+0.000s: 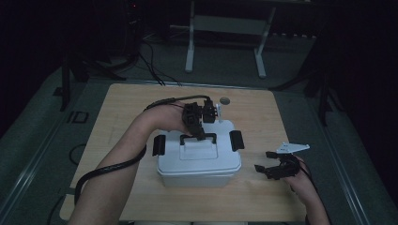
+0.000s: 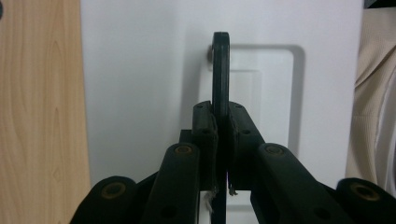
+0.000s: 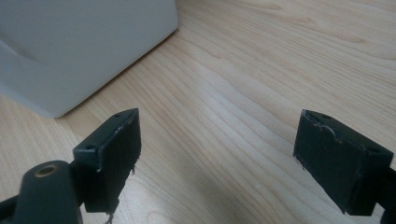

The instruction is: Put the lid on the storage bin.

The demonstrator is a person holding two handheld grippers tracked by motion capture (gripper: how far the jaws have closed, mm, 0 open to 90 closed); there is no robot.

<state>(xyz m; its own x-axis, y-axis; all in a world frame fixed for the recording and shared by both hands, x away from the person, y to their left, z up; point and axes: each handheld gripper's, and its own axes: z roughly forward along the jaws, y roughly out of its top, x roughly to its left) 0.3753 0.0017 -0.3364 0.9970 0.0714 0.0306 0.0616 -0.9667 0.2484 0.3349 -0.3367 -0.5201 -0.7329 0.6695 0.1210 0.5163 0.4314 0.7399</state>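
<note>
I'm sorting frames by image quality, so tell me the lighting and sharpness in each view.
High view: dim, background nearly black, yet the white box and table read clearly. Left gripper view: bright; the left gripper, shut on the black handle, is soft up close. Right gripper view: evenly lit, wood grain crisp, right gripper open.

So the box (image 1: 199,159) sits on the table (image 1: 126,108), toward the near edge and roughly centered left to right. Its lid (image 1: 199,150) is on top, with a carry handle (image 1: 199,137) in the middle and a side latch (image 1: 159,145) on the left, another latch (image 1: 236,140) on the right. The left gripper (image 1: 199,133) is right over the lid, clamped on that handle. The right gripper (image 1: 265,161) is off to the box's right, just above the table, nothing between its wide-apart jaws. There's a small round hole (image 1: 225,100) in the tabletop behind the box.
</note>
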